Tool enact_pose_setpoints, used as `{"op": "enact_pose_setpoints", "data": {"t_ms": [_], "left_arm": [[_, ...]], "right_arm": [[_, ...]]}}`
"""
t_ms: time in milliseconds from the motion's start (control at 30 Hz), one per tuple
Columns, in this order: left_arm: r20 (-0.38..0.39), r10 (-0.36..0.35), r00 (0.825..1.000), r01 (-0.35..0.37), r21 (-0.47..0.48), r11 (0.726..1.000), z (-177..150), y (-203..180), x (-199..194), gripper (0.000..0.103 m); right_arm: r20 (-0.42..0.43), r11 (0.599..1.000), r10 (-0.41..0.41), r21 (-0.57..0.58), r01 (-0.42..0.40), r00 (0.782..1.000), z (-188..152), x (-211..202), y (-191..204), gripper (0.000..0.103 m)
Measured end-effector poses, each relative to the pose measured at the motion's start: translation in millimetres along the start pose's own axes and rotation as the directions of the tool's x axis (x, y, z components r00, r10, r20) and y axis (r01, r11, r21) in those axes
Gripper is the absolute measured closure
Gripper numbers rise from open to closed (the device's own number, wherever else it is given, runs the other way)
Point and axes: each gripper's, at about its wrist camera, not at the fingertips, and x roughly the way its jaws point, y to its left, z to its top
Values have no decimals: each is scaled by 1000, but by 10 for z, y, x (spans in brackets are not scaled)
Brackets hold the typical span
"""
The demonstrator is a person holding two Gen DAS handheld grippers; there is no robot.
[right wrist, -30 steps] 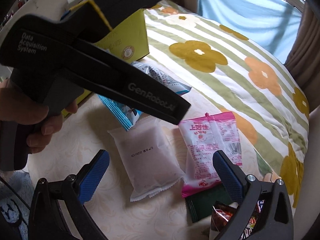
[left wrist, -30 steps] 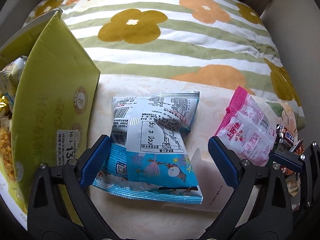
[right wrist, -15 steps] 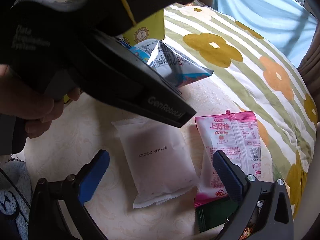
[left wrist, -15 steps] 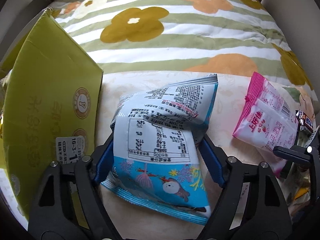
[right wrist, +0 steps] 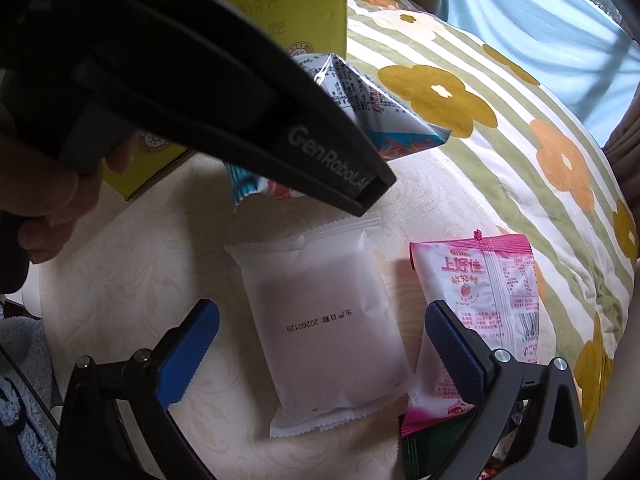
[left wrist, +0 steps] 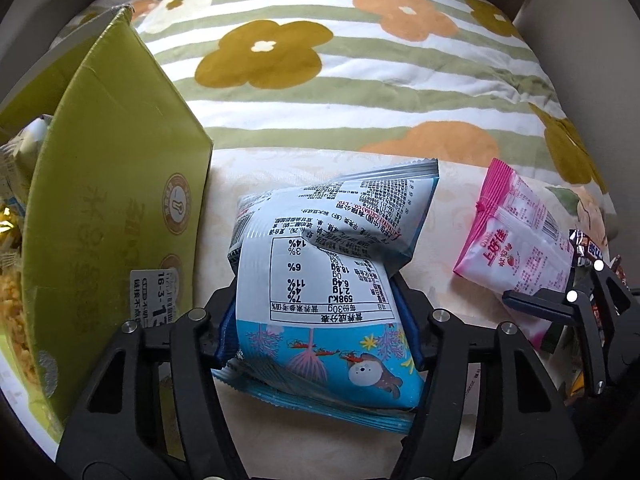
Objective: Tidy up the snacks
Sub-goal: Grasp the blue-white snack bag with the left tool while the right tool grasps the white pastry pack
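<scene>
Your left gripper (left wrist: 318, 320) jaws just closed, now pinching blue snack bag (left wrist: 320, 304); lift toward green box (left wrist: 116, 208) at left. Right gripper (right wrist: 320, 344) jaws spread over white packet (right wrist: 324, 320).

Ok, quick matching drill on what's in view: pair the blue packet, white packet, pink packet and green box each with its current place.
Things:
1. blue packet
2. white packet
3. pink packet
4. green box

Places:
A. beyond the right gripper's right-hand finger
B. squeezed in the left gripper
C. lying below the right gripper's open fingers
D. left of the blue packet

Pairs: 1-B, 2-C, 3-A, 4-D
</scene>
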Motion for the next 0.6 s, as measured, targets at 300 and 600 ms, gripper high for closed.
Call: {"op": "enact_pose_setpoints", "data": {"t_ms": [300, 600], "left_arm": [[7, -23, 1000, 23, -5, 1000, -23, 20, -37, 44], [19, -55, 998, 55, -20, 998, -48, 45, -93, 44]], "right_arm": [[14, 998, 54, -36, -53, 998, 69, 89, 45, 19], [9, 999, 1, -42, -1, 1000, -53, 88, 160, 41]]}}
